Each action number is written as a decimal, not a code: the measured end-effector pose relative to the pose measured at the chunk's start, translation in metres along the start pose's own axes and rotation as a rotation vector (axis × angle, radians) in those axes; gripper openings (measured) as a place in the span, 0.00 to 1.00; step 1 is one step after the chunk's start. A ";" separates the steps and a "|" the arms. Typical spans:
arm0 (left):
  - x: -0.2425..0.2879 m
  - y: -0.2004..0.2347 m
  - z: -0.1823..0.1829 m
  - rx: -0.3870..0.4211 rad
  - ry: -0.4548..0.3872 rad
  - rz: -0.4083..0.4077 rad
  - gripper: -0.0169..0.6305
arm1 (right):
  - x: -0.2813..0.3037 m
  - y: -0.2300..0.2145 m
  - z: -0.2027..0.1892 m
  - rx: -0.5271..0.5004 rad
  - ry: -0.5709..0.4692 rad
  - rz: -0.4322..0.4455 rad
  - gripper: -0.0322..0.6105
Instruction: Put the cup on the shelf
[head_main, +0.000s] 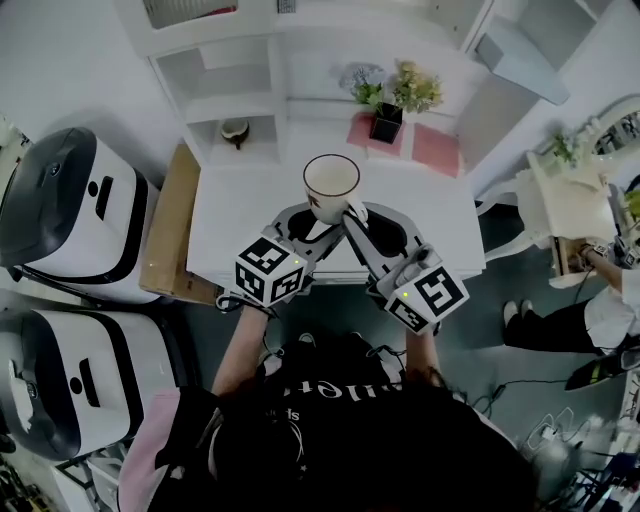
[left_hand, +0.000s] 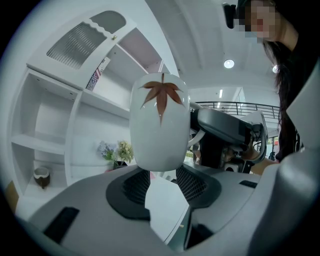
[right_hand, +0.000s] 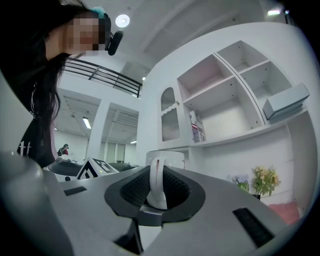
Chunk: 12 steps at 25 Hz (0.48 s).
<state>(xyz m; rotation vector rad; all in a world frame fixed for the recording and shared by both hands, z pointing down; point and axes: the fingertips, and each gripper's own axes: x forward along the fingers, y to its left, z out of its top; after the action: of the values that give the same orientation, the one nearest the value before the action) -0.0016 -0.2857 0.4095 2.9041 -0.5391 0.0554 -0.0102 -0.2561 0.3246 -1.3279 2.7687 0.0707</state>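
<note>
Bright, even light; ceiling lamp glares. Both gripper views w/ heavy fisheye, black corners. My left hand-held gripper blurred close-up.

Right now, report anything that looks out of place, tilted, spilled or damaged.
Nothing stands out. The white ceramic cup with a red leaf print stands upright and looks whole, its base between the jaws of the left gripper, its handle pinched by the right gripper. Nothing looks spilled.

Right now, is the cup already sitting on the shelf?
No, the cup is held above the table by the left gripper and right gripper, short of the shelf.
</note>
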 end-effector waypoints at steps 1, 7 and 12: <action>0.003 0.004 0.002 0.001 -0.001 0.003 0.29 | 0.003 -0.004 0.001 -0.003 -0.001 0.003 0.18; 0.030 0.030 0.033 0.044 -0.029 0.037 0.29 | 0.021 -0.040 0.022 -0.030 -0.044 0.039 0.18; 0.059 0.053 0.074 0.081 -0.074 0.068 0.29 | 0.039 -0.078 0.052 -0.062 -0.086 0.069 0.18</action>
<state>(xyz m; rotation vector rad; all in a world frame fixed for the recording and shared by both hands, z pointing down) 0.0345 -0.3695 0.3507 2.9759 -0.6635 -0.0207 0.0286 -0.3312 0.2687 -1.2123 2.7606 0.2141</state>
